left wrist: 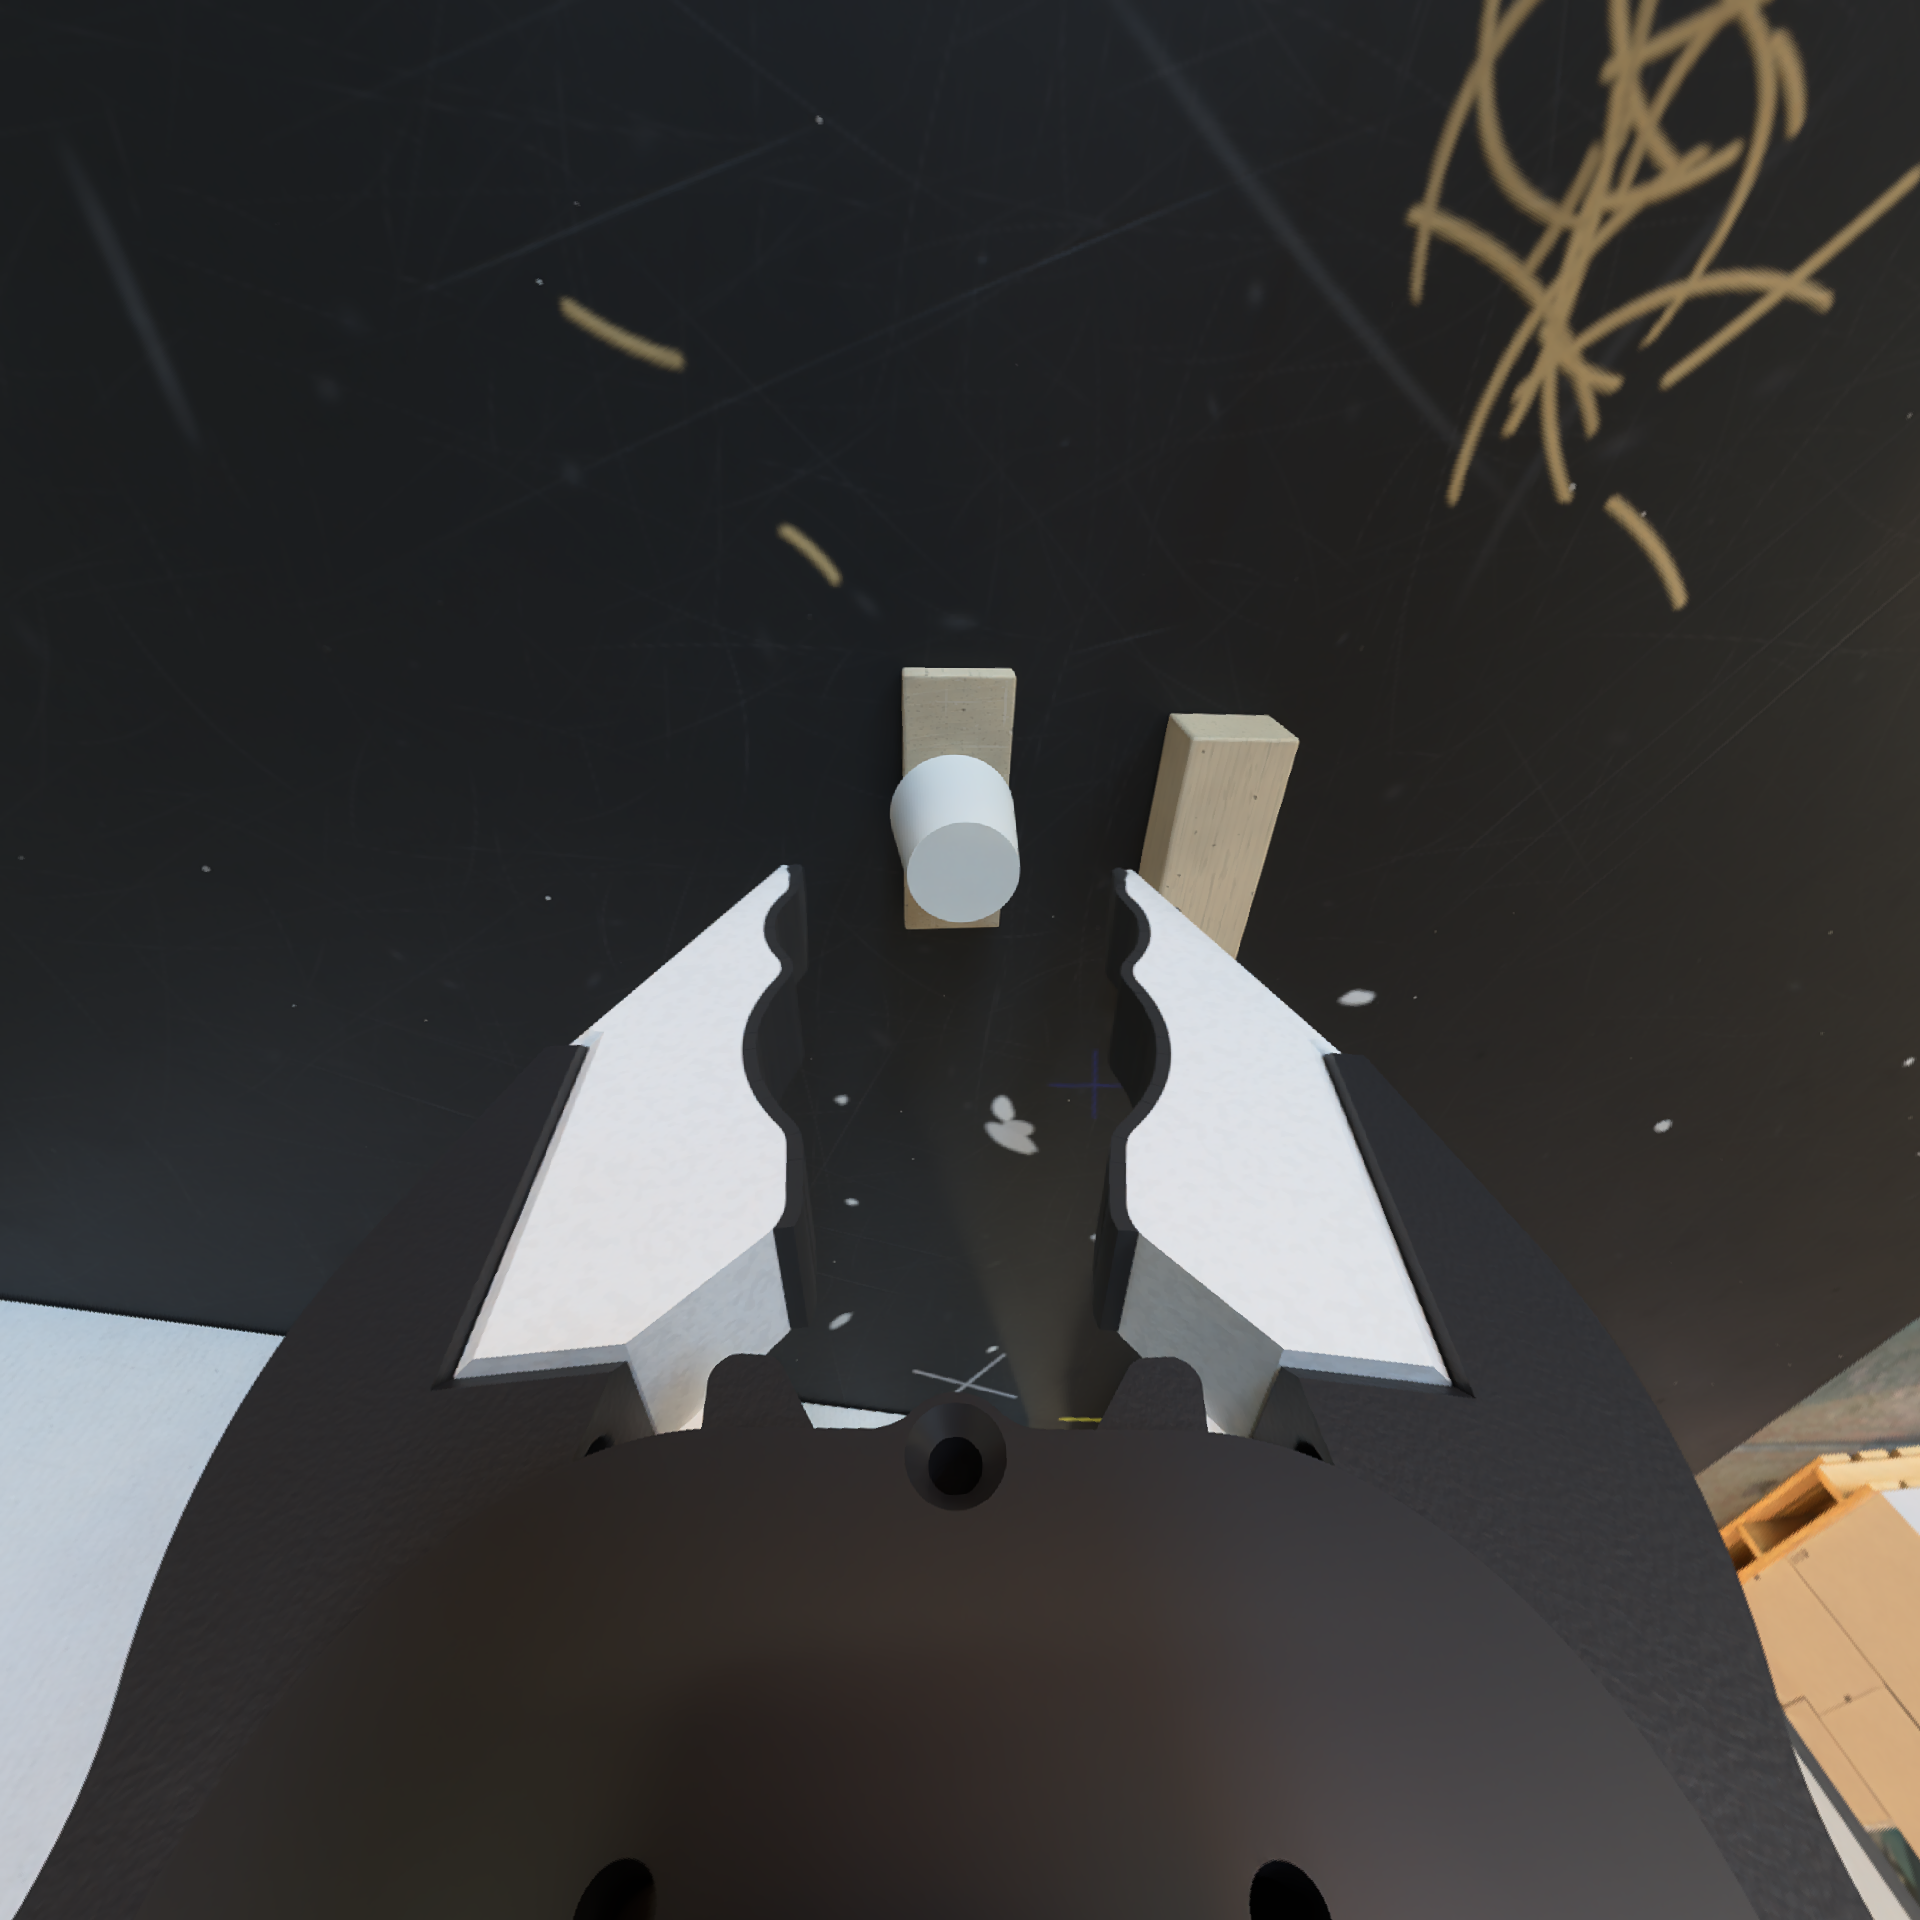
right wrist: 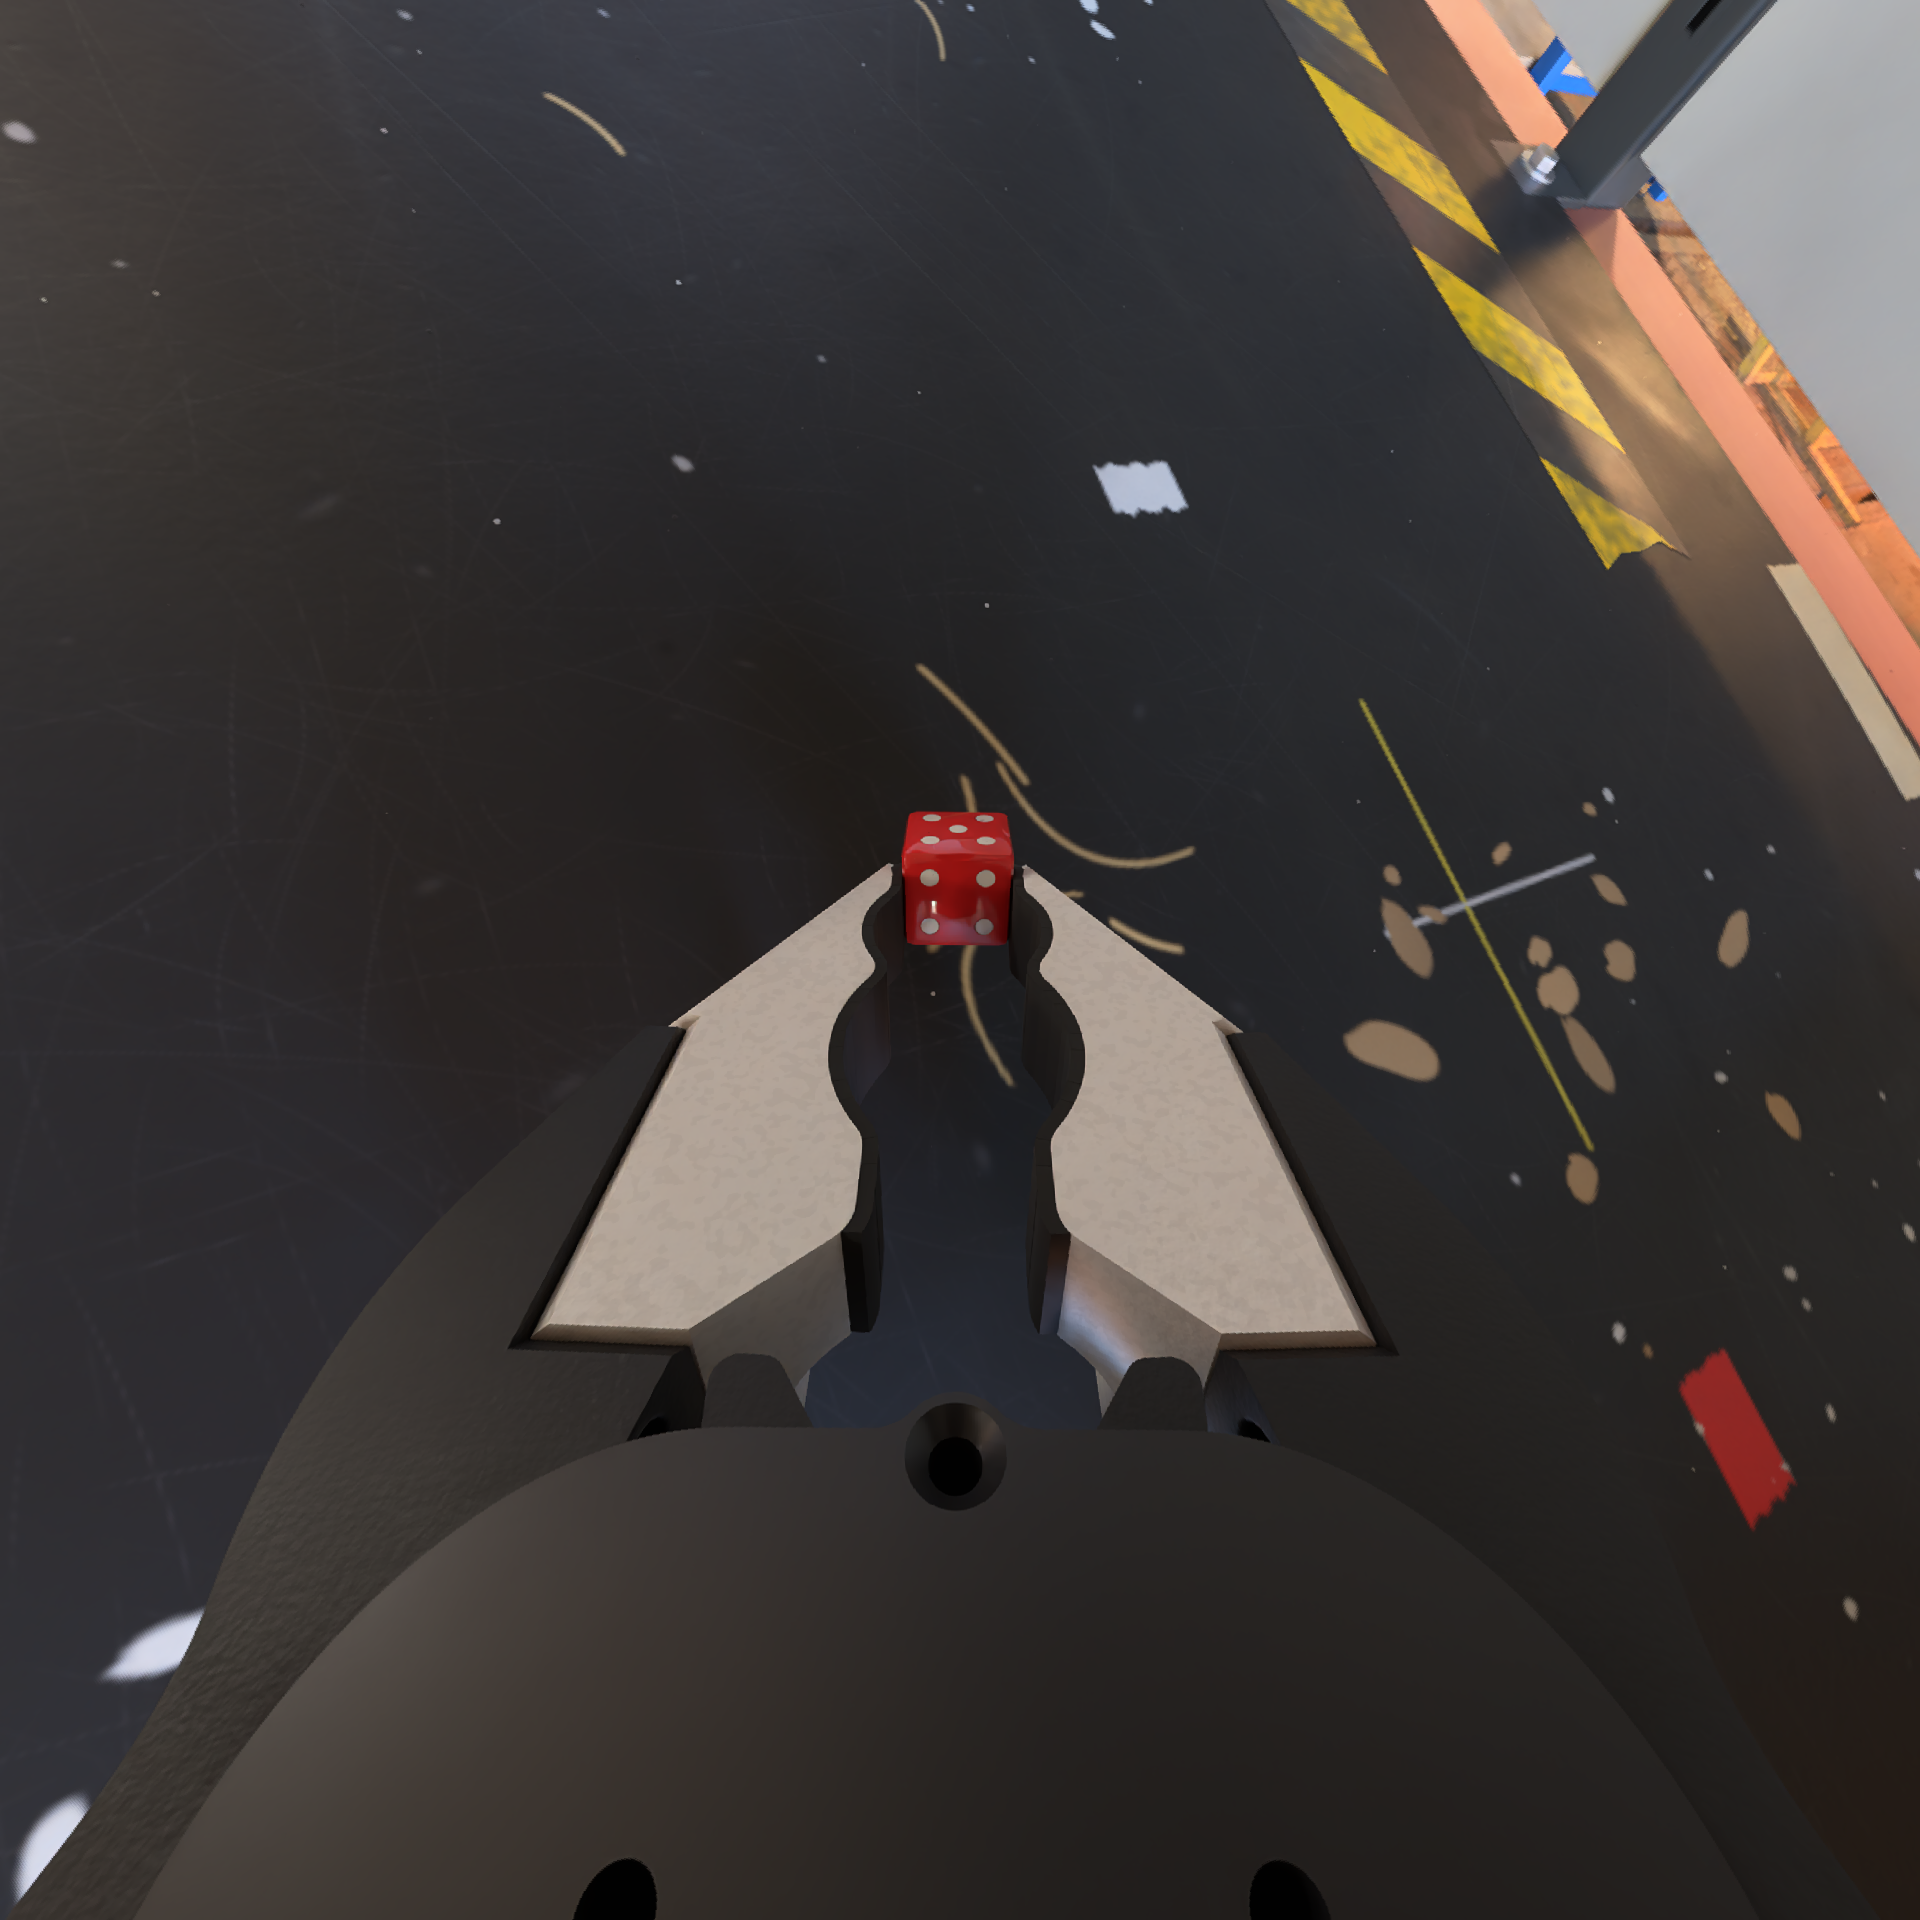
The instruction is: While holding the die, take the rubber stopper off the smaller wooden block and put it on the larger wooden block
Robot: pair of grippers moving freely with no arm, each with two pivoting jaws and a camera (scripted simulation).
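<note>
Stopper sits on smaller block; right tool apparently pinches die.

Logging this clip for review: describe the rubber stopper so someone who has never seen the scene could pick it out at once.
On the dark scratched tabletop, just ahead of the open left gripper, lie two pale wooden blocks. The rubber stopper stands on the left block, apart from the right block. It is the only round, pale grey-white piece, a short cylinder; both neighbours are tan and square-edged.
</note>
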